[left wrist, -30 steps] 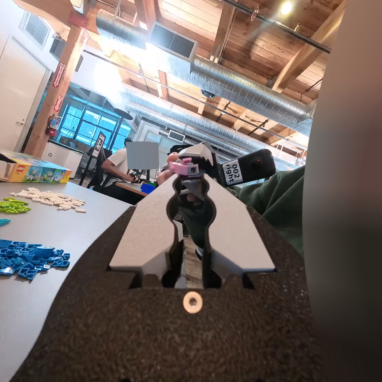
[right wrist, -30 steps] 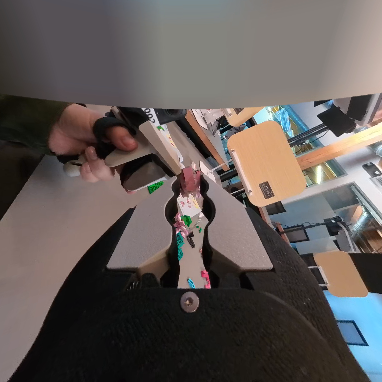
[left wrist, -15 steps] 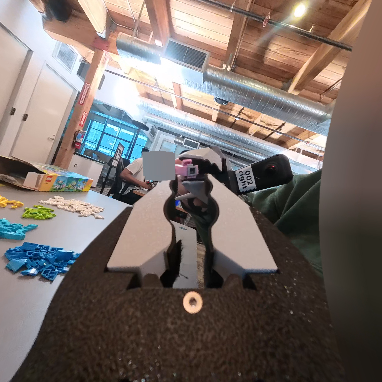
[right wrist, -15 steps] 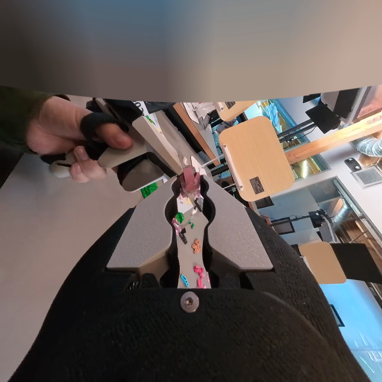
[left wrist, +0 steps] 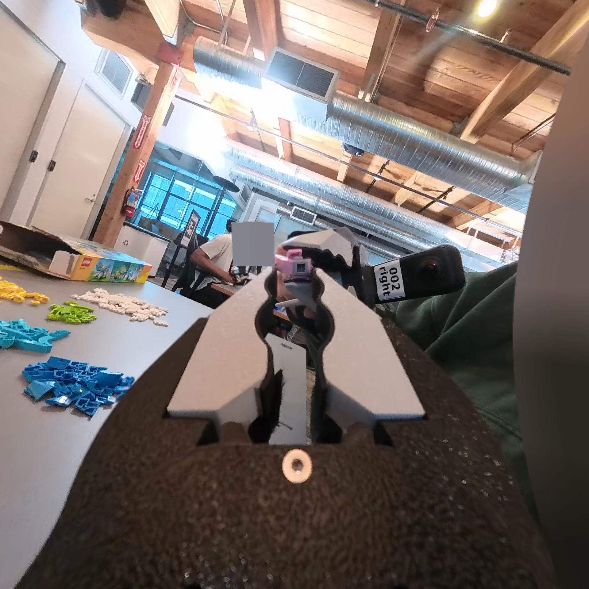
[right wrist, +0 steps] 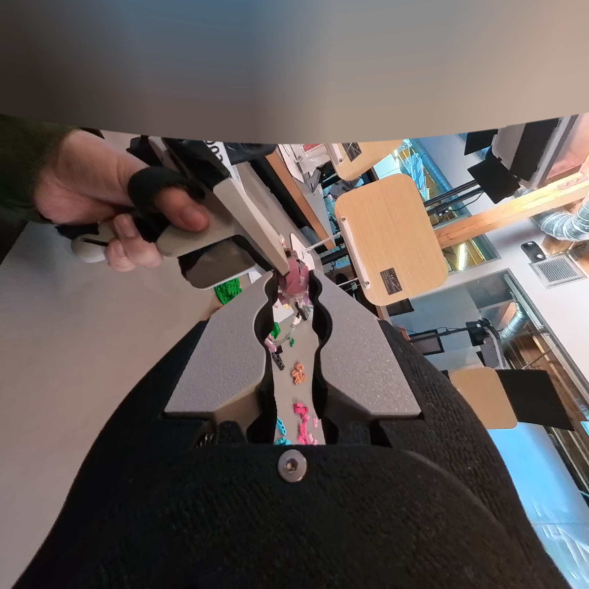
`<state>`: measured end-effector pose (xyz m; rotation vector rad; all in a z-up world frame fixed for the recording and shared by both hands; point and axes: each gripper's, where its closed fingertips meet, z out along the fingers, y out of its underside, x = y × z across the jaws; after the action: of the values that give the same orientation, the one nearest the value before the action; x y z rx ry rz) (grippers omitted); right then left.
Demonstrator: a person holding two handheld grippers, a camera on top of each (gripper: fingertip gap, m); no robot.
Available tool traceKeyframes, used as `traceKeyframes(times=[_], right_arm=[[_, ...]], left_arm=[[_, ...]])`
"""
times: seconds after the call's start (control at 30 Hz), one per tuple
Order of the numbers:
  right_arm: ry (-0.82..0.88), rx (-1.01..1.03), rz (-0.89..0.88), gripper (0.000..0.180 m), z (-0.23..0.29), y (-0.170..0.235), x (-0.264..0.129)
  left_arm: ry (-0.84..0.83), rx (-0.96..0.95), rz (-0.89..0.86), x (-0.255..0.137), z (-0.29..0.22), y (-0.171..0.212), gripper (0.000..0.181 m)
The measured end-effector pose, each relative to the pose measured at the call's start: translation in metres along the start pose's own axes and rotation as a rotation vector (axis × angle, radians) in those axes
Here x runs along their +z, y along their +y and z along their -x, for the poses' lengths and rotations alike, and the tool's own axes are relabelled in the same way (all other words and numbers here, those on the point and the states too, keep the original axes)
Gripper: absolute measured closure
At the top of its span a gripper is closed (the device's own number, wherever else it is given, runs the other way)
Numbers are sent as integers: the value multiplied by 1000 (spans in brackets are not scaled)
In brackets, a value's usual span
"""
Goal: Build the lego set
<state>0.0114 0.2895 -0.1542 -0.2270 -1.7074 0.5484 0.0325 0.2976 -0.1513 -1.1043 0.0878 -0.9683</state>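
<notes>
Both grippers met in the air above the table (left wrist: 134, 344), each closed on the same small pink lego assembly (left wrist: 294, 266). The left gripper (left wrist: 294, 274) pinched it at its fingertips, and the right gripper (right wrist: 293, 277) clamped it from the other side. That two-sided hold probably let one tool steady the piece while the other pressed or adjusted a part, since so small a build would likely twist in a single grip. In the right wrist view the person's left hand (right wrist: 105, 204) squeezed the handle of the other tool, which fits a firm clamp. The loose bricks lay sorted by colour on the table, likely so the next part could be found fast: a dark blue pile (left wrist: 75, 387) near the near edge, then turquoise (left wrist: 27, 336), lime green (left wrist: 71, 312), white (left wrist: 122, 304) and yellow (left wrist: 19, 294) toward the far edge, where the open lego box (left wrist: 105, 266) lay. Pink bricks (right wrist: 302, 424) and orange bricks (right wrist: 298, 373) showed between the right fingers.
</notes>
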Motion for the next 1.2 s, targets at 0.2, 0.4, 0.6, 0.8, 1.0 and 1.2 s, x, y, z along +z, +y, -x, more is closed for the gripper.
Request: traceKeyframes(times=[0.2,0.4,0.6,0.8,1.0,1.2], right_arm=[[-51,-47,-13,163,7,2,-3],[-153,-209,18,162,22,12,-8],[-305,-301,62,162,39,21,-14],[-444,-281,98,162,50,26,-20],[-600,-403,114,163,64,32,-29],[-608,-331,105,162,60,27,-28]], left_arm=[[4,-69,94,-1,0,8,164],[-15,-159,220,-3,5,26,165],[-36,-159,336,-4,8,45,165],[-39,-108,405,-4,9,57,165],[-26,-102,477,-5,9,72,165],[3,-113,457,-5,5,69,165]])
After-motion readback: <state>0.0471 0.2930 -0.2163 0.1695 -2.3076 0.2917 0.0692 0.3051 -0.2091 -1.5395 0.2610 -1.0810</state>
